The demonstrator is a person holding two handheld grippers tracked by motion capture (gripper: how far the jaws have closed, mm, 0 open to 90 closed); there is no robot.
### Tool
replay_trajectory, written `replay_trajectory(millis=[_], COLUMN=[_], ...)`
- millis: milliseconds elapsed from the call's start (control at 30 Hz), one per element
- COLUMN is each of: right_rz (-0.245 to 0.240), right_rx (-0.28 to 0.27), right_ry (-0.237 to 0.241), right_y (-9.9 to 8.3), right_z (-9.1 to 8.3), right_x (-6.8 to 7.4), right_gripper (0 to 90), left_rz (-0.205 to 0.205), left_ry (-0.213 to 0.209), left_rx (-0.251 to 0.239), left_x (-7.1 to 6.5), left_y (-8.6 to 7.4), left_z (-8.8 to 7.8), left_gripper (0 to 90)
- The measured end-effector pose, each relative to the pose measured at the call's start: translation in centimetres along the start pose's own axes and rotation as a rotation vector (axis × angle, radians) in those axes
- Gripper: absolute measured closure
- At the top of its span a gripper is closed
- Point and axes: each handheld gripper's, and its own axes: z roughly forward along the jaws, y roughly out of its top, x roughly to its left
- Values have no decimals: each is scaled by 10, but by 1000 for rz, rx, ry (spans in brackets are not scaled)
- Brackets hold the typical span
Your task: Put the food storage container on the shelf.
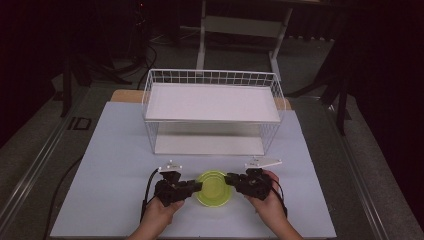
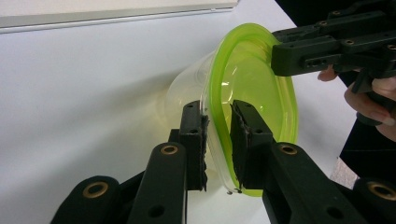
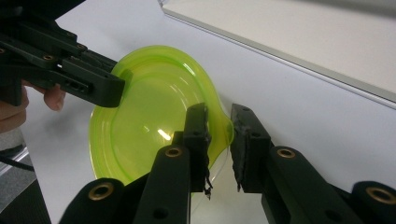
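Just in front of the rack [image 1: 212, 107], both tools are pinching the tub [image 1: 213, 187] on the table [image 1: 115, 165], left tool [image 1: 196, 186] and right tool [image 1: 231, 180] nearly shut on opposite rims, and uneven pulling is likely to pop the lid or tip it.

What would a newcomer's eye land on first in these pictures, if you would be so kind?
First, the bright green lid on its clear container, near the table's front edge; it is the one strong colour here. The left hand-held gripper and the right hand-held gripper meet it from opposite sides, each with its jaws around the rim. Behind stands a white wire shelf, with nothing on it.
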Motion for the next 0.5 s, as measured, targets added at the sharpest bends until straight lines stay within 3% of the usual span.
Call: replay_trajectory(millis=[67, 233, 300, 500], right_rz=[-2, -26, -34, -52], right_rx=[-11, -1, 9, 1], right_ry=[2, -7, -4, -29], right_y=[-1, -1, -1, 3], right_z=[0, -3, -3, -1], right_x=[1, 6, 9, 15], right_gripper=[780, 793, 803, 803], left_rz=[-23, -30, 7, -1], left_ry=[-9, 3, 31, 36], left_rx=[-2, -14, -12, -22], left_x=[1, 0, -1, -1], left_y=[0, 1, 4, 6], left_z=[0, -3, -6, -12], left_gripper=[770, 797, 817, 819])
